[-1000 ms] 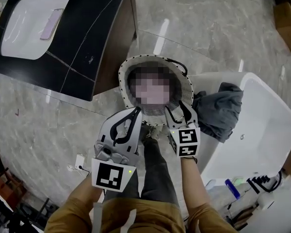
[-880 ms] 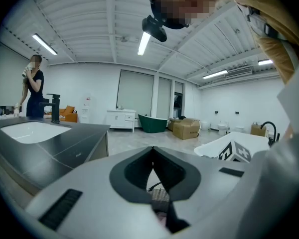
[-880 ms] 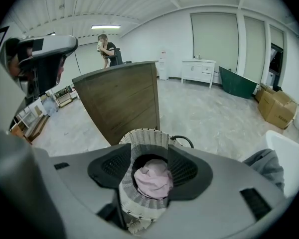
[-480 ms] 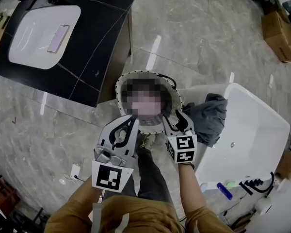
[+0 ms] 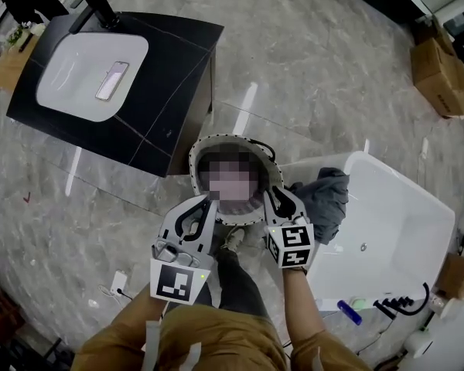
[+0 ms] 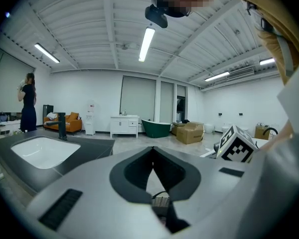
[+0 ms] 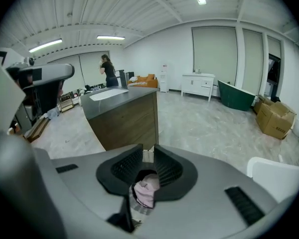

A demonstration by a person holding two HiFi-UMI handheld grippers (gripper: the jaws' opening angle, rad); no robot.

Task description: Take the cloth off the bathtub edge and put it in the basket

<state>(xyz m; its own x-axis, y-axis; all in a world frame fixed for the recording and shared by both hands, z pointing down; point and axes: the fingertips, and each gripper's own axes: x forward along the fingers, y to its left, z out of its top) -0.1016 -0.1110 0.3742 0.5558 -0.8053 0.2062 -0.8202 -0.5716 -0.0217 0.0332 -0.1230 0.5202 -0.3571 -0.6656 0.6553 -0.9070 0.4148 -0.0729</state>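
A dark grey cloth (image 5: 325, 199) lies bunched over the near corner of the white bathtub (image 5: 394, 215). Left of it on the floor stands the round woven basket (image 5: 230, 138); a mosaic patch hides its inside. Both grippers hang above the basket's near rim, apart from the cloth. My left gripper (image 5: 210, 200) (image 6: 153, 151) is shut and holds nothing. My right gripper (image 5: 274, 192) (image 7: 148, 154) has just been closing; a narrow gap remains between its tips with nothing in it. Something pink (image 7: 147, 189) shows below through its jaw opening.
A black vanity (image 5: 166, 68) with a white sink (image 5: 81, 76) and a phone (image 5: 112, 80) stands at the upper left. A cardboard box (image 5: 441, 68) sits at the far right. Bottles and a tap (image 5: 371, 306) crowd the tub's near end. A person (image 6: 28, 102) stands far off.
Both grippers have risen above the basket, and the floor, basket and tub now look smaller and farther below. The cloth has stayed on the tub edge.
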